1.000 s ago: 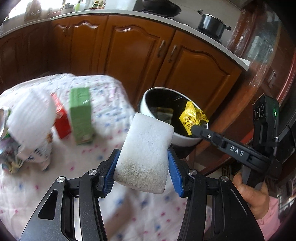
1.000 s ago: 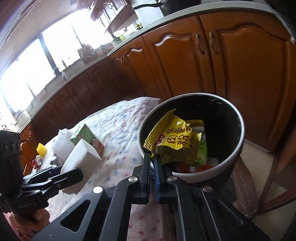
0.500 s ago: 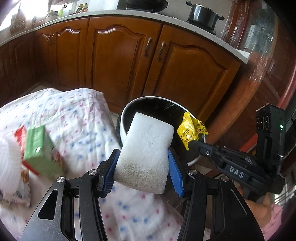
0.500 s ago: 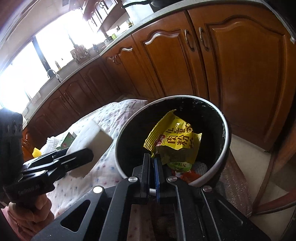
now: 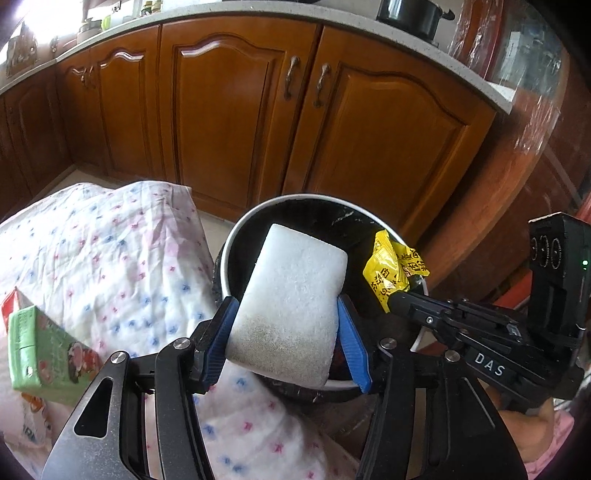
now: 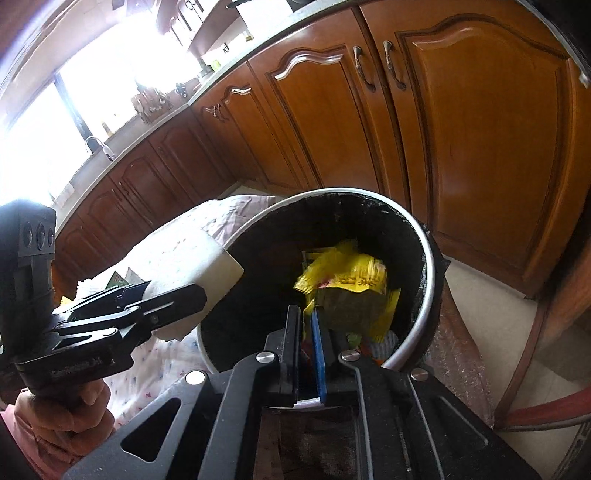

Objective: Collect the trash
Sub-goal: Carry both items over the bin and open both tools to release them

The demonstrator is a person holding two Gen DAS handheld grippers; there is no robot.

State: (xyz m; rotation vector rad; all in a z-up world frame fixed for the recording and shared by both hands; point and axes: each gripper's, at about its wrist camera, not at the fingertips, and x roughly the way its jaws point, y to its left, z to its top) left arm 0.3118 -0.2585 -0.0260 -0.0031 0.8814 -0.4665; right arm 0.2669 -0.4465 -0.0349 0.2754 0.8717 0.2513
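Green carton [image 5: 40,350]: lies tilted at the far left of the left wrist view, on the dotted cloth; something red shows behind its upper corner.
Cloth [image 5: 110,251]: white with pink and blue dots, rumpled, covering the table; its far corner hangs just beside the bin.
Left gripper [image 5: 288,332]: blue pads pressed against both sides of the sponge, so it is clamped on it. Its jaws have just been opening a little, yet the sponge sits between them with no gap showing. In the right wrist view it comes in from the left, a hand [image 6: 62,413] wrapped round its grip.
Sponge [image 5: 295,302]: pale block, grainy and greyer at its lower end, held upright and slightly tilted. Its top end reaches over the near rim of the bin; in the right wrist view its corner [image 6: 218,269] overlaps the bin's left rim.
Bin [image 5: 369,218]: round, pale rim, black liner, standing on the floor by the table's edge, in front of the brown cabinets [image 5: 229,110]. Other scraps lie at the bottom, too dim to name.
Wrapper [image 6: 347,291]: yellow with red print, blurred, inside the bin's mouth just beyond the right gripper's tips. Its lower edge reaches down to the narrow gap between them; whether the pads still pinch it cannot be told.
Right gripper [image 6: 306,328]: over the bin's near rim, jaws just parting, a slim gap between them.
Pot [image 5: 410,16]: dark, on the counter, upper right.
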